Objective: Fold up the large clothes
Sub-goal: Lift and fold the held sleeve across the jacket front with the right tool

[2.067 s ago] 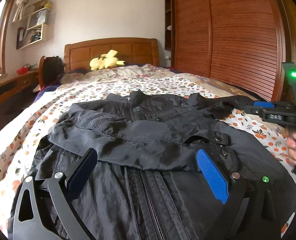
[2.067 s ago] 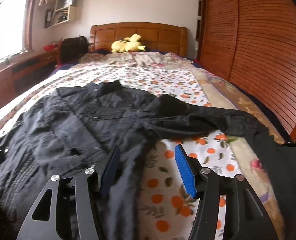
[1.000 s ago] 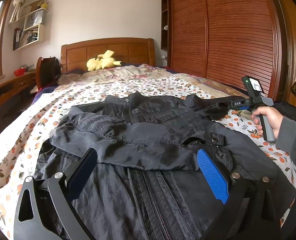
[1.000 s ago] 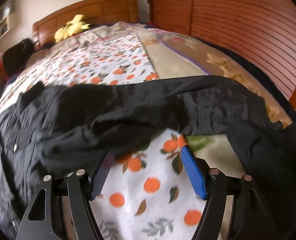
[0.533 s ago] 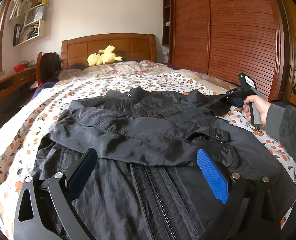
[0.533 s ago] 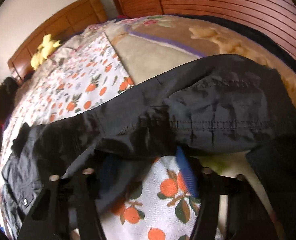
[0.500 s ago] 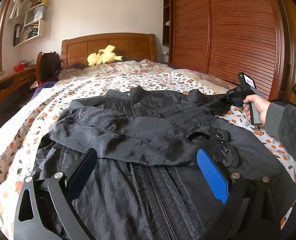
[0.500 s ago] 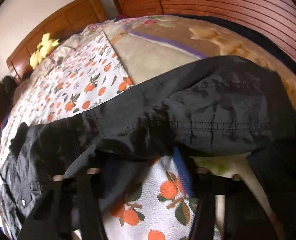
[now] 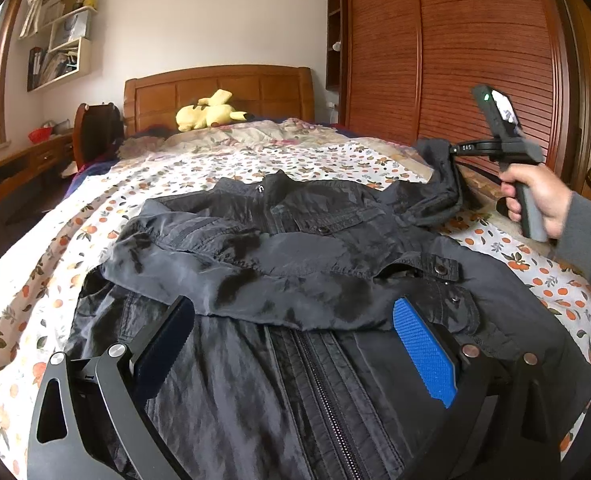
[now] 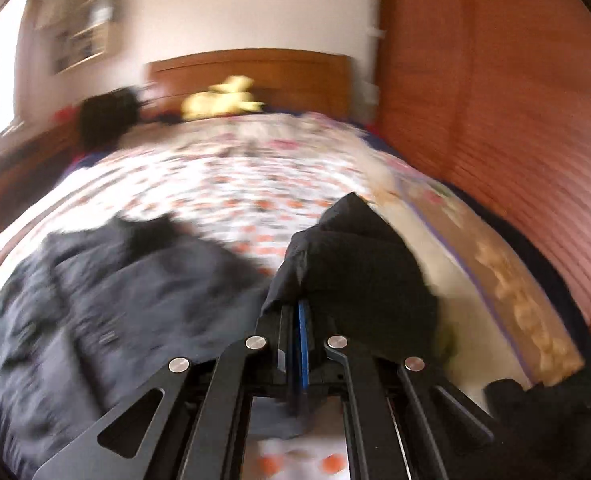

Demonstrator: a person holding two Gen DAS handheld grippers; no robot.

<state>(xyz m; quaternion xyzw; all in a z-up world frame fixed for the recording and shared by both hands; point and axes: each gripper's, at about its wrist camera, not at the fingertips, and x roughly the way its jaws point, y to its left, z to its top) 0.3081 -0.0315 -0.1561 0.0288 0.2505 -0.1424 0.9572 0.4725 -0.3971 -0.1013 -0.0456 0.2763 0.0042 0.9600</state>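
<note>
1. Dark grey zip-front fabric jacket [image 9: 295, 264], frame centre, lies on the orange-print bedspread [image 9: 215, 164].
2. Right gripper [image 10: 301, 312], lettered "GAS", pinches the lifted jacket sleeve [image 10: 359, 264].
3. Left gripper [image 9: 295, 340], lower frame: fingers spread over the jacket.

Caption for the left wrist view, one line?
Right gripper lifts the black jacket's sleeve off the floral bedspread; open left gripper hovers over the zipper.

Right view motion-blurred — jacket [image 10: 107, 300] hem cut off.
</note>
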